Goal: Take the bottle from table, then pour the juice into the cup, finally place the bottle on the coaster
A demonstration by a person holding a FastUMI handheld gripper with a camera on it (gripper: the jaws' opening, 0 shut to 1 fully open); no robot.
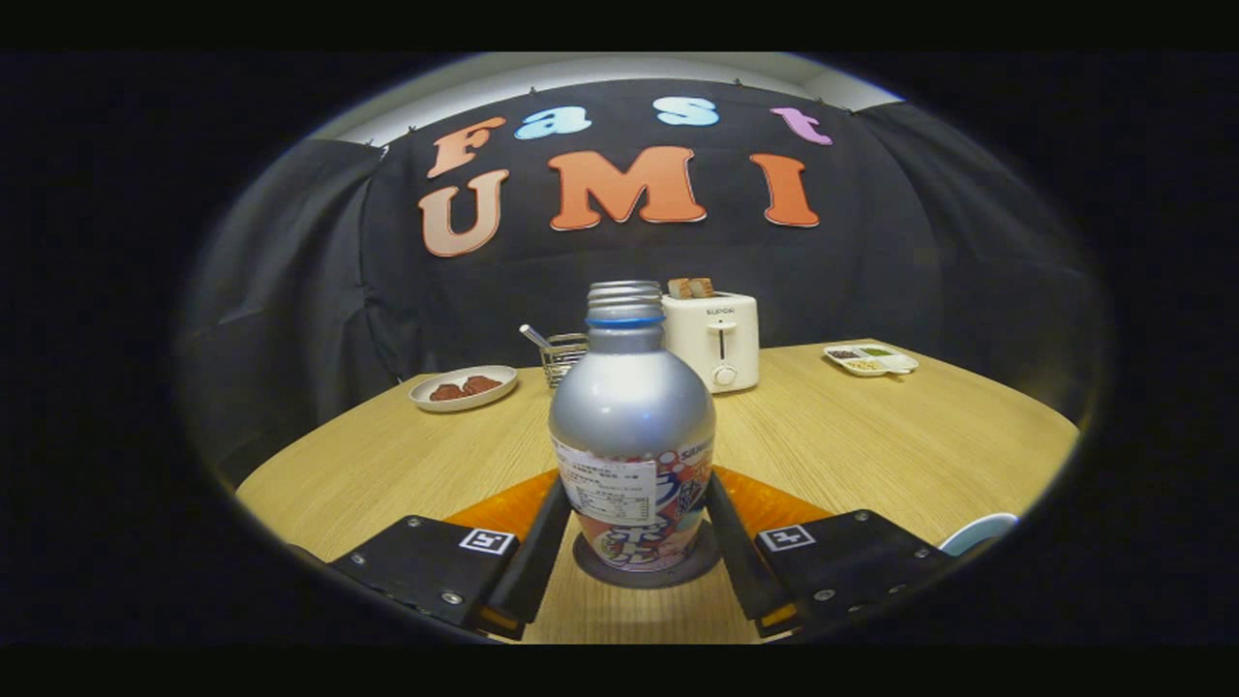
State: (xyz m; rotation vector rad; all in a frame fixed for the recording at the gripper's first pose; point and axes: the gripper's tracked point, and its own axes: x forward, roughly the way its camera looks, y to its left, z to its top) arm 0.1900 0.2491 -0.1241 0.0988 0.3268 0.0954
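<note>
Bottle (632, 426) stands upright, cap off, on the dark round coaster (647, 569) on the table (871, 436), gripper (634, 542) fingers flanking its lower body and apparently touching both sides, likely steadying it for set-down; cup (980, 532) sits right of coaster.

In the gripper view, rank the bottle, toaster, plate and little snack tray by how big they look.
1. Bottle, between the tongs, though its nearness inflates it.
2. Toaster.
3. Plate and snack tray: too alike to rank.
</note>
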